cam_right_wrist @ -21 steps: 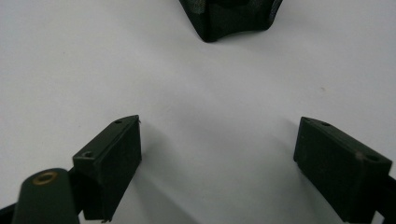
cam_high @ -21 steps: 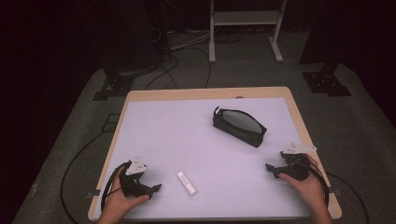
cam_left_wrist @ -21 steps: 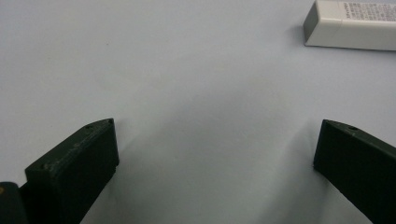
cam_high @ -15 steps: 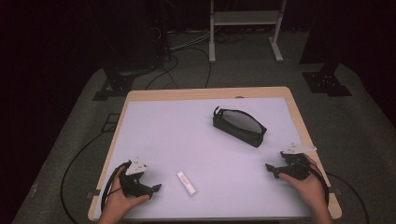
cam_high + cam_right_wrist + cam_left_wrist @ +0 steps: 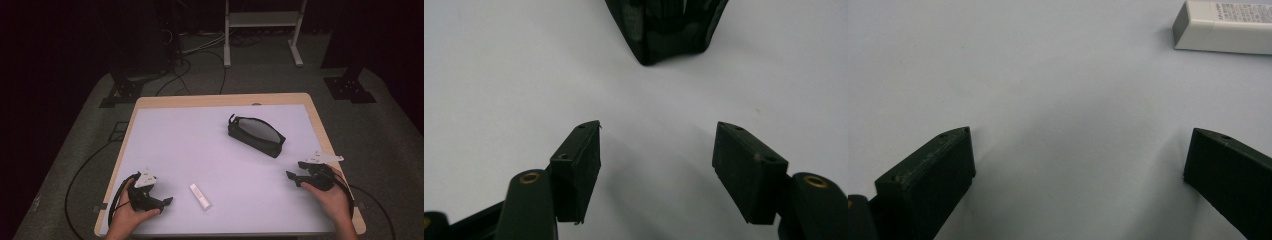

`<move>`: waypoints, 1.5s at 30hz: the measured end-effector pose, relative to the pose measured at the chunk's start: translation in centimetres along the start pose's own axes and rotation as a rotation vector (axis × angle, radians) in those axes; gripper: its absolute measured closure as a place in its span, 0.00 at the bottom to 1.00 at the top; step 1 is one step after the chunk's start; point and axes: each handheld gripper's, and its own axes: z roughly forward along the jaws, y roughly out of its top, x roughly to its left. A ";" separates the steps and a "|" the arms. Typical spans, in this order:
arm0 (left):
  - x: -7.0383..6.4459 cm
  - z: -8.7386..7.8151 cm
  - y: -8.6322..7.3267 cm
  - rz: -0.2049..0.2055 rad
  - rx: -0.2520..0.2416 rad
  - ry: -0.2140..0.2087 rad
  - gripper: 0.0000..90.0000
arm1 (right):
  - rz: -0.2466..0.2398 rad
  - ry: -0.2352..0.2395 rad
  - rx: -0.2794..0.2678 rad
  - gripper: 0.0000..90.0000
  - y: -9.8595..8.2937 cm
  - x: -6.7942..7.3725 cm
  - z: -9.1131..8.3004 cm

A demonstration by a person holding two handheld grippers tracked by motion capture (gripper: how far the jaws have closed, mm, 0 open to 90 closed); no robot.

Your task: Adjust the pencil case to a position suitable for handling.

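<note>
Eraser (image 5: 200, 196) lies on tabletop (image 5: 200, 145) just right of left gripper (image 5: 167, 201), long axis slanting away; left gripper nearer, jaws open. Right gripper (image 5: 290, 175) open, facing pouch (image 5: 256, 135).

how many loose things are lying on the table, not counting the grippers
2: a black pouch lying right of centre toward the far side, and a small white stick-shaped item near the front edge, beside the left gripper.

Worktop (image 5: 165, 145): I see a pale sheet over it, wood showing along the edges.
Floor (image 5: 75, 135): grey carpet around the worktop.
Cables (image 5: 200, 50): loose on the floor beyond the far edge.
White frame (image 5: 262, 20): stands farther back.
</note>
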 end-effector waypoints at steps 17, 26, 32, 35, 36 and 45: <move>0.0 0.0 0.0 0.002 0.003 0.001 0.00 | 0.004 0.037 -0.066 0.45 2.8 -0.3 -0.6; 0.0 0.0 0.0 0.001 0.003 0.001 0.00 | -0.007 0.034 -0.087 0.46 4.9 -0.6 -0.8; 0.0 0.0 0.0 0.003 0.004 0.000 0.00 | -0.011 0.037 -0.090 0.47 5.9 -0.8 -0.6; 0.0 0.0 0.1 0.002 0.006 0.001 0.00 | -0.012 0.039 -0.097 0.48 6.5 -0.9 -0.5; 0.0 0.0 0.1 0.002 0.008 0.000 0.00 | -0.011 0.042 -0.097 0.47 6.8 -0.9 -0.4; 0.0 0.0 0.1 0.002 0.004 0.001 0.00 | -0.030 0.050 -0.097 0.48 8.7 -0.9 0.3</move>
